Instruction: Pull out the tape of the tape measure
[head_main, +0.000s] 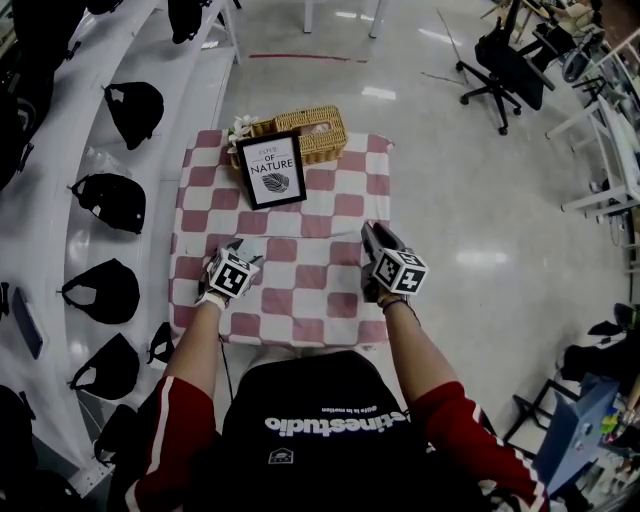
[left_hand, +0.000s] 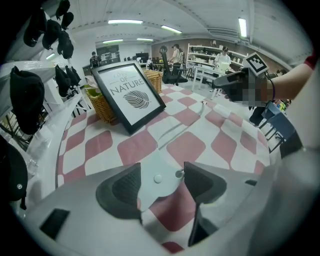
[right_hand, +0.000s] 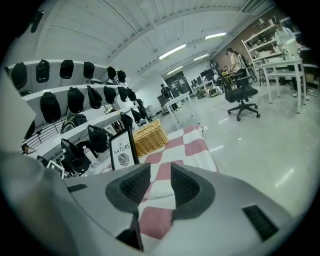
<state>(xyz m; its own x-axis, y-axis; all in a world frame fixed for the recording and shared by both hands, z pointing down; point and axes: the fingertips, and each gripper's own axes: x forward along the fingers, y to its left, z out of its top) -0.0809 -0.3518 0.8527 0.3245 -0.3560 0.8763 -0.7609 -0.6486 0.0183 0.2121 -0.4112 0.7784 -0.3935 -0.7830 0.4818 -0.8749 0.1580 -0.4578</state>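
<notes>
A white tape measure (left_hand: 157, 181) sits between the pads of my left gripper (left_hand: 161, 189), which is shut on its case. A thin pale tape (left_hand: 180, 127) runs from the case across the checked cloth (head_main: 330, 250) and ends at a small hook (left_hand: 202, 103). My right gripper (right_hand: 161, 182) stands open with nothing between its fingers. It hovers over the table's right side (head_main: 372, 232), and in the left gripper view it shows just beyond the tape's end (left_hand: 217, 86). In the head view my left gripper (head_main: 243, 252) is low at the cloth's left.
A black picture frame (head_main: 270, 170) reading "NATURE" stands at the table's far middle, with a wicker basket (head_main: 305, 132) behind it. White shelves with black caps (head_main: 110, 200) run along the left. An office chair (head_main: 505, 65) stands on the floor far right.
</notes>
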